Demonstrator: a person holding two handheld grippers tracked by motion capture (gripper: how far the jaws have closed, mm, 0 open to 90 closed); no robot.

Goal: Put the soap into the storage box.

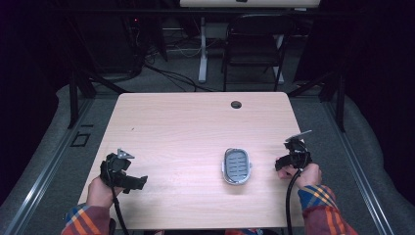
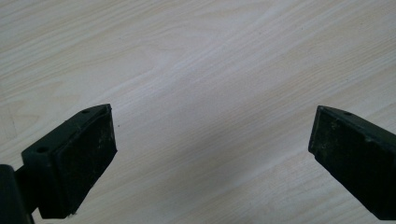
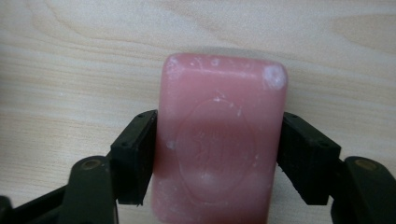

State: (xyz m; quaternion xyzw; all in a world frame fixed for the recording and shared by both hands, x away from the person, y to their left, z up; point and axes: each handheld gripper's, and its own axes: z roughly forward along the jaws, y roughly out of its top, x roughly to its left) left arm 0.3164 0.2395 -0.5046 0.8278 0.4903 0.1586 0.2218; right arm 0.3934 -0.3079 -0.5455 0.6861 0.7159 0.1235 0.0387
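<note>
A pink bar of soap point(image 3: 219, 144) lies flat on the pale wood counter point(image 1: 186, 132) near its right edge, with an oval stamp pressed into its upper face. The right tool point(image 3: 219, 156) is clamped on it, one black pad against each long side. In the high view this tool point(image 1: 289, 161) sits at the near right of the counter. Just left of it, near but apart, stands a grey oval soap dish point(image 1: 237, 166) with a slotted floor. The counter between dish and soap is bare. Well apart at the near left, the left tool point(image 1: 134, 182) rests low over bare wood, its jaws wide apart. A cable hole point(image 1: 236, 104) marks the far edge.
</note>
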